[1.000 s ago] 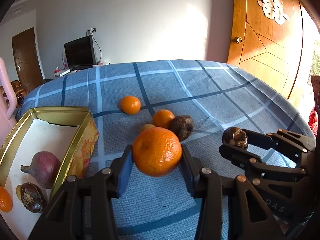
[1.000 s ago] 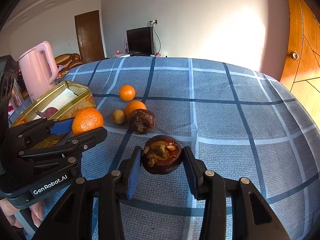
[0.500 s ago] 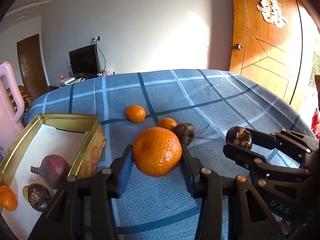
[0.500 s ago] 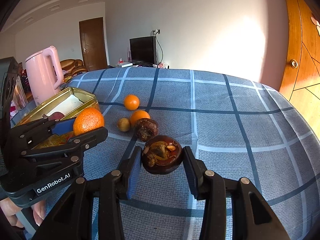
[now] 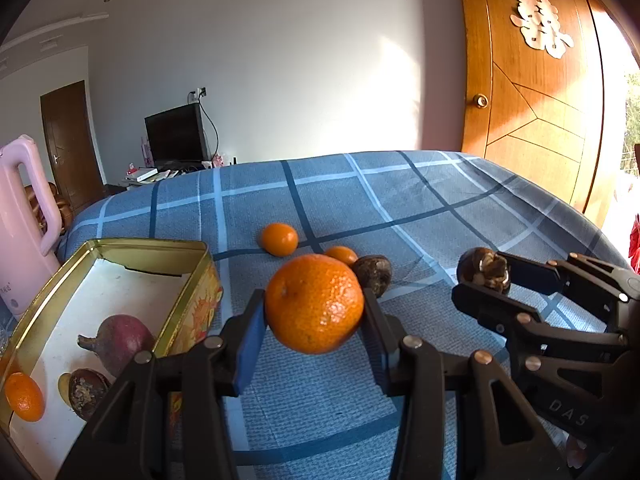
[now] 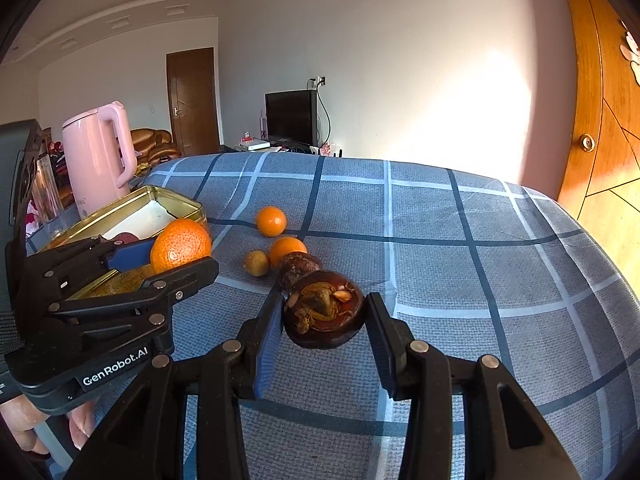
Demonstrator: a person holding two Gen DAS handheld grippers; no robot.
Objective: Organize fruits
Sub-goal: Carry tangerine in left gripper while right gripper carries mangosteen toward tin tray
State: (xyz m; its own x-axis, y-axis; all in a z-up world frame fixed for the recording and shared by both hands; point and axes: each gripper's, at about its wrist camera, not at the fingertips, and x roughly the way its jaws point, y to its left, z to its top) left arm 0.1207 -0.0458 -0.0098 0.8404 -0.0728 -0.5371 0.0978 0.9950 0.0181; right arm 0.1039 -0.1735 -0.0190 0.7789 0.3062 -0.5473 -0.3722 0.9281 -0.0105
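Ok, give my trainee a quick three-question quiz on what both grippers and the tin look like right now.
1. True or false: the left gripper holds an orange.
2. What does the right gripper hold: A) lemon, B) dark mangosteen, C) nothing?
3. How many fruits show inside the gold tin?

Key: 1 true. 2 B. 3 three: a purple fruit, a dark fruit, a small orange.

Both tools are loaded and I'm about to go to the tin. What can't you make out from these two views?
- Gold tin: near end cut off by the left wrist view's edge; in the right wrist view the left tool and its orange cover most of it.
- Small yellowish fruit: hidden behind the orange in the left wrist view.
- Mangosteen underside: unseen.
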